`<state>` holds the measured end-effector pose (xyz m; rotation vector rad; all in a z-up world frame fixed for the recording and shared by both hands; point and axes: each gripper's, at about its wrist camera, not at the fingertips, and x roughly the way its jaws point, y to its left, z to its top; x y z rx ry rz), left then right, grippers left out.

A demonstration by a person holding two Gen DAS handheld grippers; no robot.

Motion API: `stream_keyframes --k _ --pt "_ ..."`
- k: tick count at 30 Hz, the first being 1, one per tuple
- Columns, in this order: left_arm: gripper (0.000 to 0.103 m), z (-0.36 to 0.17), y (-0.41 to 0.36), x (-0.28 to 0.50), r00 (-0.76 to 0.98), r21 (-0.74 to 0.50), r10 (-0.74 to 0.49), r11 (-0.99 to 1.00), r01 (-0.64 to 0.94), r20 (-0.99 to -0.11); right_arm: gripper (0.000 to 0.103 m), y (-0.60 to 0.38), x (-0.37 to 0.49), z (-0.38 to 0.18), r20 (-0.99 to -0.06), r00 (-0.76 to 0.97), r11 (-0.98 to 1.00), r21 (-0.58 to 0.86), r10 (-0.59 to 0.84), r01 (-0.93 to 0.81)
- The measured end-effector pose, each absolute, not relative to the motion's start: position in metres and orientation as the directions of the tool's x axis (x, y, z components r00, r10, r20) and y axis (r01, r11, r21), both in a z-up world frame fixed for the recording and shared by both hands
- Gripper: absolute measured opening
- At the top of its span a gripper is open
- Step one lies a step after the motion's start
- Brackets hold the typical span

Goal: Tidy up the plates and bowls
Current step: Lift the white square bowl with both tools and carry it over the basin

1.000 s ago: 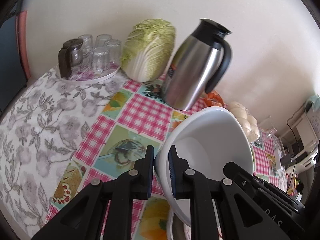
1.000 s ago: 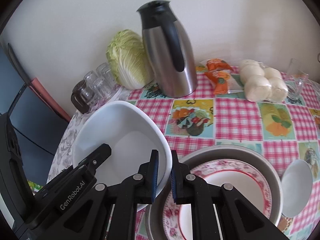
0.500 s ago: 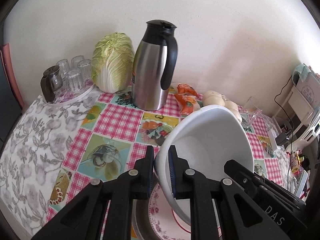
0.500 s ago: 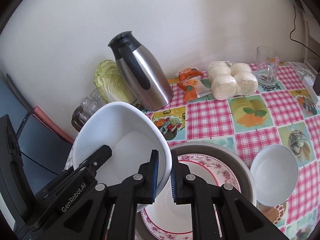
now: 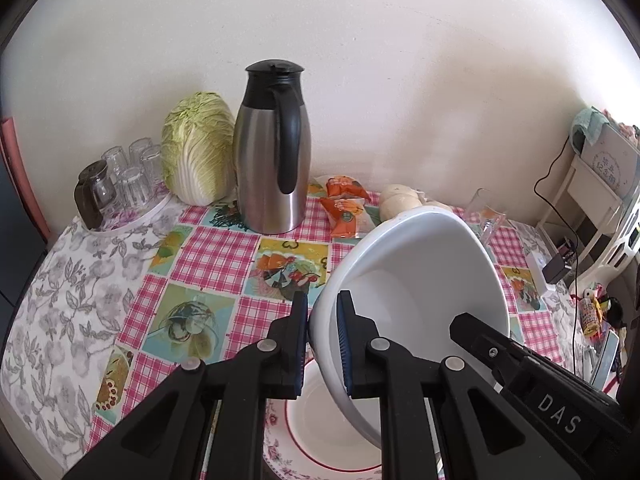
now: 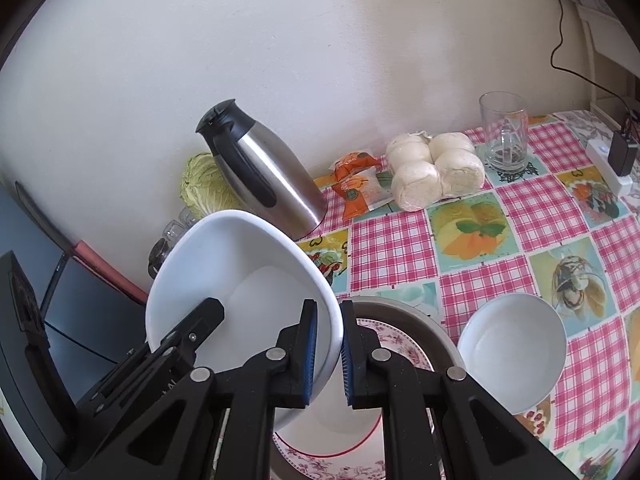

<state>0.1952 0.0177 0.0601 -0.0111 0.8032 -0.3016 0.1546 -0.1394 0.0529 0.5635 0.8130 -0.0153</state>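
Both grippers hold one large white bowl (image 5: 420, 280) by opposite sides of its rim, tilted in the air. My left gripper (image 5: 322, 344) is shut on its left rim. My right gripper (image 6: 328, 354) is shut on its right rim; the bowl also shows in the right wrist view (image 6: 240, 280). Below it lies a floral-rimmed plate (image 6: 320, 452) inside a grey metal basin (image 6: 432, 328). The plate shows in the left wrist view too (image 5: 320, 440). A small white bowl (image 6: 512, 352) sits on the tablecloth to the right of the basin.
A steel thermos jug (image 5: 274, 168), a cabbage (image 5: 196, 160) and a tray of glasses (image 5: 120, 188) stand at the back left by the wall. Snack packets (image 6: 356, 188), buns (image 6: 436, 168) and a glass mug (image 6: 504, 136) stand at the back right. A charger (image 6: 620, 156) lies far right.
Both grippers have carried the large white bowl up and to the right, from beside the basin to above the floral plate. The grip on the rim is unchanged.
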Motion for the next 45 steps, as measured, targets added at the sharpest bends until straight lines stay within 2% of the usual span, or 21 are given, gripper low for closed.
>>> stream_keyframes --k 9,19,45 --pt "0.015 0.061 -0.007 0.187 0.642 -0.123 -0.282 0.952 0.282 -0.713 0.012 -0.166 0.143 0.052 -0.695 0.692 0.841 0.482 0.195 0.247" --pt "0.015 0.041 -0.027 0.184 0.59 -0.11 -0.269 0.95 0.291 -0.761 0.012 -0.184 0.141 0.041 -0.729 0.661 0.831 0.471 0.177 0.296" --pt "0.015 0.009 0.004 0.2 0.493 -0.118 -0.216 0.968 0.222 -0.843 0.013 -0.145 0.161 0.017 -0.802 0.566 0.874 0.403 0.193 0.273"
